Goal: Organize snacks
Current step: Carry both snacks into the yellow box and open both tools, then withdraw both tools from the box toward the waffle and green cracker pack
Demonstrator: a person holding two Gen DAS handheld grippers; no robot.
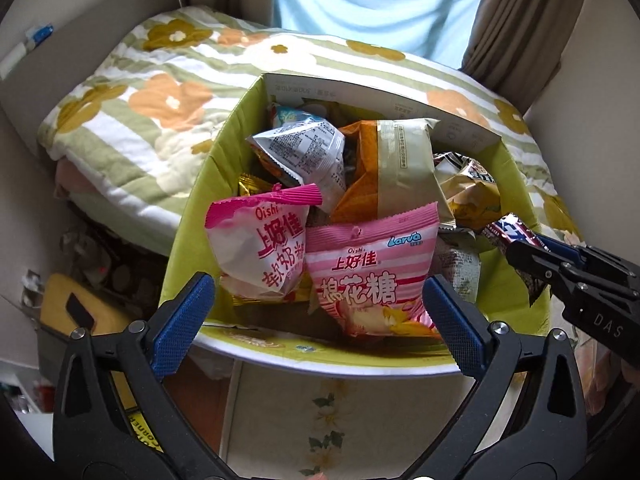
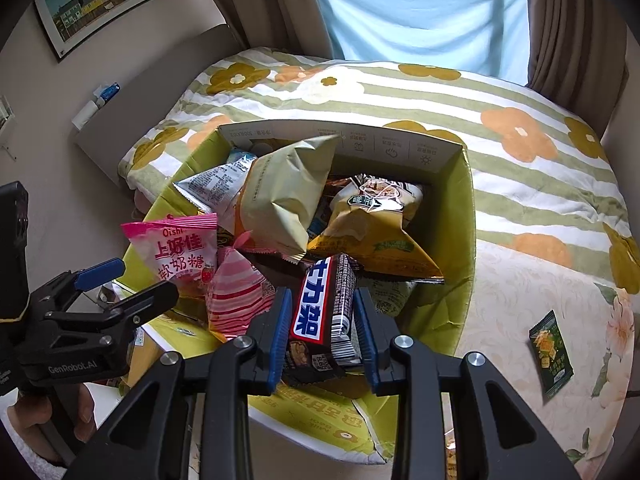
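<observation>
A green cardboard box (image 1: 360, 88) (image 2: 468, 240) stands on the bed, packed with several snack bags. Two pink Oishi bags lie at its near side: a milk candy bag (image 1: 260, 248) (image 2: 180, 256) and a striped cotton candy bag (image 1: 368, 280) (image 2: 236, 296). My left gripper (image 1: 320, 284) (image 2: 140, 280) hangs open over the box's near rim, its pads wide apart and touching neither bag. My right gripper (image 2: 322, 296) (image 1: 516, 248) is shut on a dark chocolate bar (image 2: 320, 304) (image 1: 508, 232) with a blue and white label, held above the box's near right part.
A small green snack packet (image 2: 550, 356) lies loose on the floral sheet to the right of the box. A striped flower quilt (image 1: 140, 112) is bunched behind and left of the box. Curtains (image 2: 568, 32) and a window stand beyond. A hand (image 2: 80, 412) holds the left gripper.
</observation>
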